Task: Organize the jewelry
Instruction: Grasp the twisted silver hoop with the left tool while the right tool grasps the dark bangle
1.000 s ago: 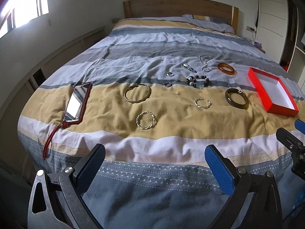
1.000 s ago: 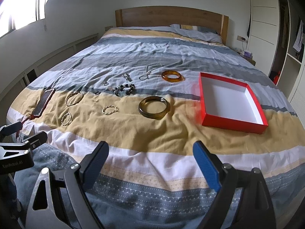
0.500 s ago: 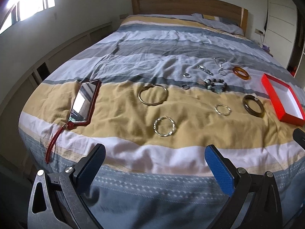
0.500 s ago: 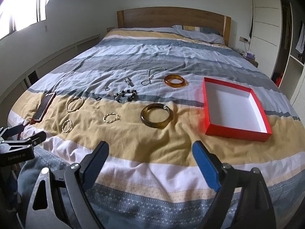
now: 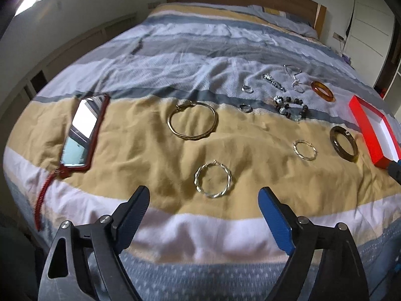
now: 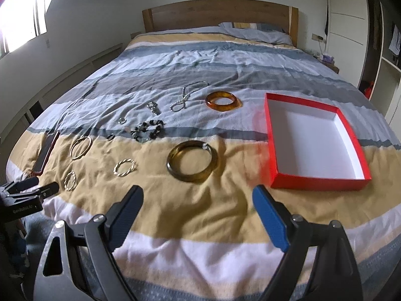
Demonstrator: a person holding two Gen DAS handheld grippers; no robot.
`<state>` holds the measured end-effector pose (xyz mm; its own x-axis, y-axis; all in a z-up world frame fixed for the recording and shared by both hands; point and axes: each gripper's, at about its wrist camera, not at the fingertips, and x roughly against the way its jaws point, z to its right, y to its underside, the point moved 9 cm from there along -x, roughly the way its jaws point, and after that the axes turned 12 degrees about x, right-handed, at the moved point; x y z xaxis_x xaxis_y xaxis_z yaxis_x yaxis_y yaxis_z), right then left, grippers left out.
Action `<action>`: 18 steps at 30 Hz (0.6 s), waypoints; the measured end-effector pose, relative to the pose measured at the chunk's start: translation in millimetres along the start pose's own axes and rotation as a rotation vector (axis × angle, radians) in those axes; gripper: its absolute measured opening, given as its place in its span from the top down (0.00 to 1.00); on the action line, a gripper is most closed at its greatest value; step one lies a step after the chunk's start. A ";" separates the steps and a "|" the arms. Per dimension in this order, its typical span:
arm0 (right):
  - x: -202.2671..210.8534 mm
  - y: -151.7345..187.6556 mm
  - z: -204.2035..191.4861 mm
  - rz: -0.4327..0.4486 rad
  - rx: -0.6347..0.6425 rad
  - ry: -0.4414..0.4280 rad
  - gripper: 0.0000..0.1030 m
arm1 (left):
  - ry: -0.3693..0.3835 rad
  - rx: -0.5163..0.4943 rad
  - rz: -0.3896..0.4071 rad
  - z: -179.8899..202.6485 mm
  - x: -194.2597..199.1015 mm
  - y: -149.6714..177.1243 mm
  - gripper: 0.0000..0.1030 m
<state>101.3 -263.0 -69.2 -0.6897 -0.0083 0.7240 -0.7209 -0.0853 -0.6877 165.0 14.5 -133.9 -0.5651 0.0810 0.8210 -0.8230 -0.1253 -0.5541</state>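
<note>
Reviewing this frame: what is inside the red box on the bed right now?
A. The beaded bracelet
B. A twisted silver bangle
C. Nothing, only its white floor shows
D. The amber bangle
C: in the right wrist view the red box shows only bare white floor, while the amber bangle, beaded bracelet and twisted silver bangle all lie on the bedspread outside it.

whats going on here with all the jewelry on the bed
A person holds a two-finger gripper in each hand over a striped bed; both the left gripper and the right gripper are open and empty. Bangles, rings and chains lie spread on the cover. The left one faces a twisted silver bangle, the right a dark olive bangle. The red box with white lining holds nothing yet.
</note>
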 end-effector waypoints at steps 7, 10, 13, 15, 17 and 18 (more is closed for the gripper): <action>-33.8 -15.1 11.8 -0.027 -0.016 -0.018 0.15 | 0.007 0.034 -0.109 -1.2 -41.9 -0.5 0.30; -49.5 -20.2 15.2 -0.042 -0.024 -0.033 0.16 | 0.004 0.038 -0.136 -1.4 -51.3 1.8 0.34; -65.2 -25.1 18.9 -0.057 -0.030 -0.043 0.23 | 0.003 0.035 -0.139 -0.8 -53.8 2.4 0.37; -76.6 -26.5 23.2 -0.074 -0.046 -0.051 0.32 | 0.000 0.038 -0.142 -1.9 -55.3 2.8 0.39; -85.1 -24.8 26.4 -0.090 -0.054 -0.048 0.33 | -0.004 0.036 -0.143 -1.6 -57.1 2.4 0.39; -91.3 -23.7 27.6 -0.104 -0.057 -0.051 0.35 | -0.005 0.034 -0.142 -1.4 -57.7 2.1 0.40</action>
<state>183.2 -287.7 -117.5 -0.6081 -0.0528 0.7921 -0.7918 -0.0314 -0.6099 195.9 11.0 -182.6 -0.4425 0.0952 0.8917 -0.8923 -0.1460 -0.4272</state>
